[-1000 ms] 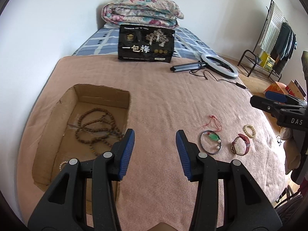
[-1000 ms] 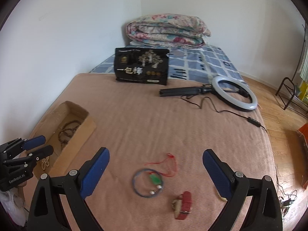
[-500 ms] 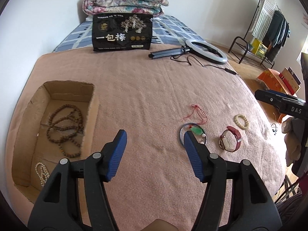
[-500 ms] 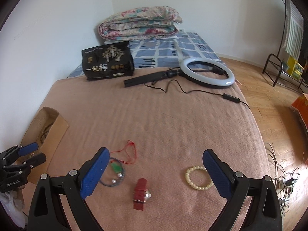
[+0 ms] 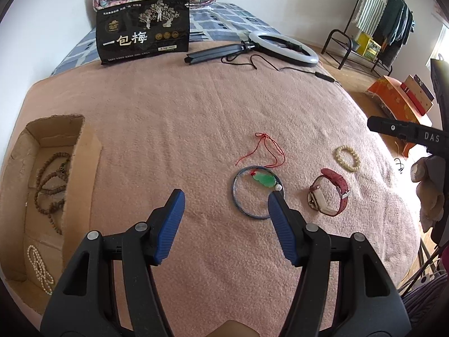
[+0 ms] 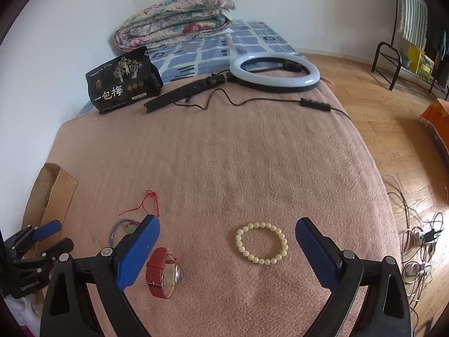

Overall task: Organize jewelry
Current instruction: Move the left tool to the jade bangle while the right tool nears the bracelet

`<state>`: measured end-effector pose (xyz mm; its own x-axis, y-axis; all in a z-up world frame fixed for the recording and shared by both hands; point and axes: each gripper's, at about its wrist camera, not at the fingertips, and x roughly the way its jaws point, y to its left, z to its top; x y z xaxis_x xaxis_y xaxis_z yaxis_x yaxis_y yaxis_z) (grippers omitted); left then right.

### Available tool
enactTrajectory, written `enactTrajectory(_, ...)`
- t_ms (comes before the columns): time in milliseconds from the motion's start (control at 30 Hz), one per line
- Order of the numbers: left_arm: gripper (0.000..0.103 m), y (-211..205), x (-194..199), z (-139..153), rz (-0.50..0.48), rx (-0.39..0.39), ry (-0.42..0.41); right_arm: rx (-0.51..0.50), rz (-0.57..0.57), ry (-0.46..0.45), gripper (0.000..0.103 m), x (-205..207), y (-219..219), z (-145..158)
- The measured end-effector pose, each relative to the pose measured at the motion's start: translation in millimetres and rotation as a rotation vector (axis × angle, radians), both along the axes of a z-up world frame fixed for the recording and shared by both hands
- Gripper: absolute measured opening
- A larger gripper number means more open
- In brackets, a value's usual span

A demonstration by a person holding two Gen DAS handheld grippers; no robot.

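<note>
On the pink blanket lie a blue bangle with a green pendant on a red cord, a red-strapped watch and a cream bead bracelet. My left gripper is open and empty, just short of the bangle. My right gripper is open and empty, with the bead bracelet lying between its fingertips and the watch beside its left finger. A cardboard box at the left holds brown bead strands and a pearl strand.
A black snack bag, a ring light with its cable and a folded quilt lie at the far end of the bed. The wooden floor, cables and a clothes rack are to the right.
Both grippers have swung to the right. The left now faces the bangle instead of the box, and its jaws have widened. The right now frames the bead bracelet.
</note>
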<state>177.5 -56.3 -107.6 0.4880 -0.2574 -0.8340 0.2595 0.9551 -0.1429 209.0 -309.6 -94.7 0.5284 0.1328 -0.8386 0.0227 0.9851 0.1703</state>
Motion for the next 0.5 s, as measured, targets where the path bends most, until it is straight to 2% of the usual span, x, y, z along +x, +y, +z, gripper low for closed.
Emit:
enactTrajectory(233, 0.063, -11.9, 0.0, -16.1, -0.054, 0.016, 0.031, 0.039, 0.010, 0.035, 0.098, 5.8, 2.3, -11.0)
enactTrajectory(500, 0.063, -36.9, -4.9, -31.5, -0.143, 0.039, 0.051, 0.016, 0.027, 0.034, 0.098, 4.4, 3.1, -12.8)
